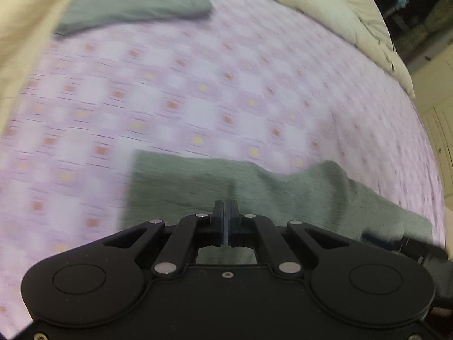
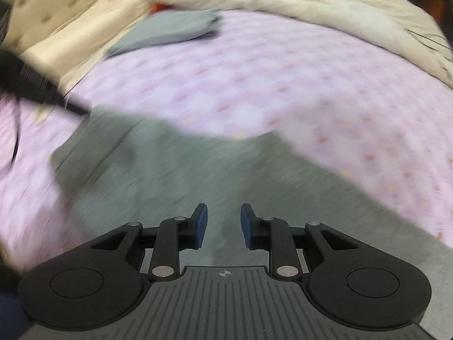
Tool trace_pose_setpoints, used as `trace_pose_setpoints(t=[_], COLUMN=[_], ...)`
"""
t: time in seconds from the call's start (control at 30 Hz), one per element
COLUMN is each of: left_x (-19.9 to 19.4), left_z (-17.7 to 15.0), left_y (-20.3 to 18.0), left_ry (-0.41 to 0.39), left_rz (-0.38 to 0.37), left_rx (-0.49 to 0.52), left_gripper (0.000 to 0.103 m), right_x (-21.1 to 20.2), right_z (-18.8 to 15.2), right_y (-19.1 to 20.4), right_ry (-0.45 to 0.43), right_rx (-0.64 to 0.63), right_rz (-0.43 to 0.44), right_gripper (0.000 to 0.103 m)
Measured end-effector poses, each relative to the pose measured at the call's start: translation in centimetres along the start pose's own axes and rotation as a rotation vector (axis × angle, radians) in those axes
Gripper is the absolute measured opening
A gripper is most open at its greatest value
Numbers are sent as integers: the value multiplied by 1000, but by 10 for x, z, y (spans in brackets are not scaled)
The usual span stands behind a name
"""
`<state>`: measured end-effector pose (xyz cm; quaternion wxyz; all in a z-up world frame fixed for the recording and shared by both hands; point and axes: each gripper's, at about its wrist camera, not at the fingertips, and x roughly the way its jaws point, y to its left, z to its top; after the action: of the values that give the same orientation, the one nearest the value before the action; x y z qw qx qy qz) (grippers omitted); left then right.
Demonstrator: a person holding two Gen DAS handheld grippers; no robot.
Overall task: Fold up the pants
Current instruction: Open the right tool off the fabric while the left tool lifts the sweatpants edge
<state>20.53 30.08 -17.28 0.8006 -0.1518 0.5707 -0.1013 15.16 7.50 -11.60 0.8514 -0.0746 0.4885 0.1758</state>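
Note:
Grey-green pants lie flat on the bed close to me, in a long band across the pink checked sheet. My left gripper is shut, its tips right over the pants' near part. A small crease runs from the tips, but I cannot tell if cloth is pinched. In the right wrist view the pants spread wide below my right gripper. It stands open, blue pads apart, with only the cloth underneath showing between them. The picture is blurred.
A second folded grey-green garment lies at the far side of the bed. A cream duvet is bunched along the back and right. A tufted cream headboard stands far left. A dark blurred shape crosses the left edge.

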Motion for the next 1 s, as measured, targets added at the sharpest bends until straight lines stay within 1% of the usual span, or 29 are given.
trace_pose_setpoints(t=[0.07, 0.1, 0.13, 0.2, 0.23, 0.27, 0.37, 0.43, 0.47, 0.5, 0.53, 0.6, 0.7, 0.73, 0.8, 0.87, 0.93, 1.0], left_x=[19, 30, 38, 57, 61, 58, 56, 55, 54, 51, 44, 28, 5, 4, 9, 27, 42, 51], left_z=[-8, -17, -25, -50, -61, -70, -79, -80, -80, -80, -80, -79, -68, -63, -50, -34, -18, -14], left_y=[-7, -8, -7, 1, 5, 10, 22, 23, 21, 19, 12, -1, -21, -27, -35, -41, -40, -37], left_ry=[43, 84, 123, 225, 244, 231, 256, 244, 238, 221, 186, 110, -13, -38, -70, -73, -71, -62], left_rz=[2, 16, 39, 116, 124, 105, 115, 122, 132, 137, 148, 159, 160, 166, 175, 186, 188, 203], left_rx=[0, -3, -6, -16, -25, -55, -161, -212, -223, -223, -213, -190, -159, -145, -115, -95, -77, -57], left_gripper=[3, 3, 4, 6, 9, 9, 10, 9, 9, 7, 7, 6, 6, 6, 6, 6, 7, 7], right_x=[6, 11, 17, 34, 44, 54, 79, 87, 91, 89, 83, 71, 57, 54, 53, 53, 50, 48], right_z=[16, 23, 28, 43, 49, 54, 64, 64, 64, 61, 56, 38, 9, -1, -14, -22, -21, -16], right_y=[-22, -31, -41, -59, -61, -68, -80, -78, -77, -73, -65, -44, -25, -18, -12, -10, -13, -20], right_ry=[-27, -34, -36, -22, -9, 11, 59, 89, 120, 125, 118, 127, 139, 147, 165, 166, 159, 153], right_rx=[42, 50, 52, 49, 51, 52, 23, 2, -11, -41, -95, -215, -319, -349, -375, -364, -333, -290], right_rz=[-10, -10, -13, 1, 14, 36, 96, 127, 161, 188, 210, 229, 257, 259, 260, 262, 264, 267], right_gripper=[26, 26, 28, 31, 32, 35, 36, 36, 32, 26, 17, 16, 16, 16, 16, 16, 16, 16])
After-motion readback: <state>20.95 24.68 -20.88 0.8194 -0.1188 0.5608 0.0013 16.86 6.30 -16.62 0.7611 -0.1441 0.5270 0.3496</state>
